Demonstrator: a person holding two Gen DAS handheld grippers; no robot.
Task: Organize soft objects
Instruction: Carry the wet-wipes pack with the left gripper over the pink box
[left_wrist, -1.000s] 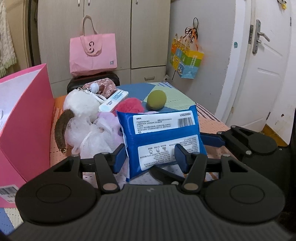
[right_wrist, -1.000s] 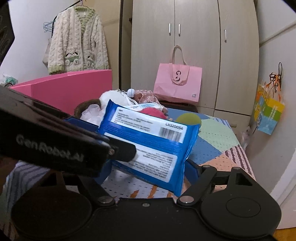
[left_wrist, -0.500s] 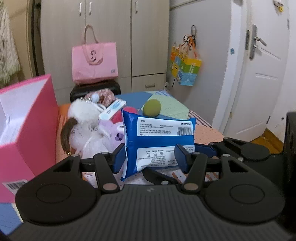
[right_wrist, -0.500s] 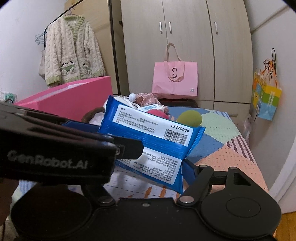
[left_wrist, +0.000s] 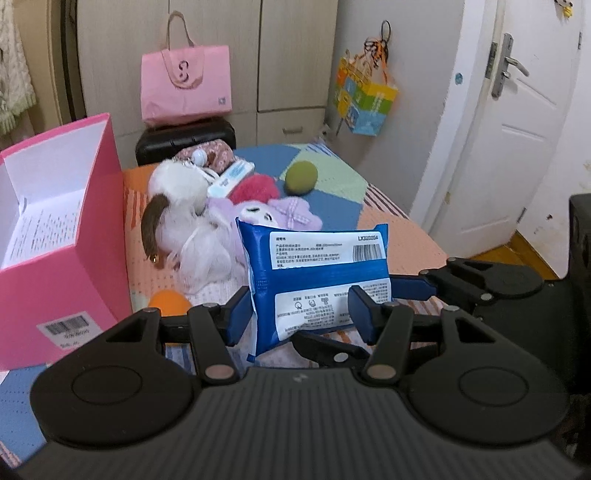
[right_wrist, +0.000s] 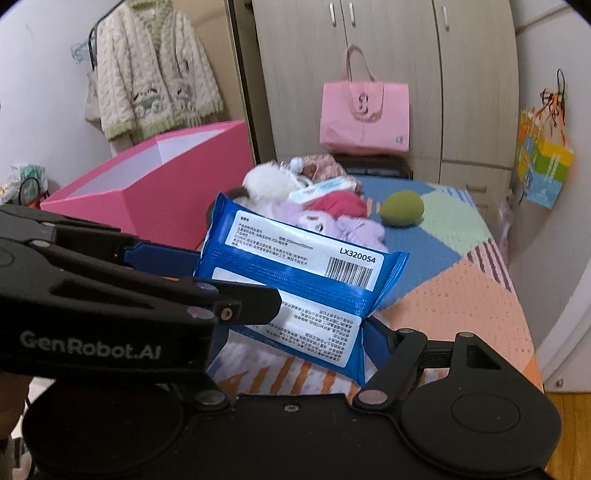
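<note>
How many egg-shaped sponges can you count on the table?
2. An olive-green sponge lies on the far blue patch of the table; an orange sponge sits near the pink box, partly hidden. The toy pile may hide more.

Blue wipes pack, white labels; pink box at nine o'clock; olive-green ball at twelve.

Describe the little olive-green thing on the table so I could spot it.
Start at the patchwork table. Beyond the heap of plush toys lies an olive-green egg-shaped sponge, alone on a blue patch. It is the only smooth, green piece there.
</note>
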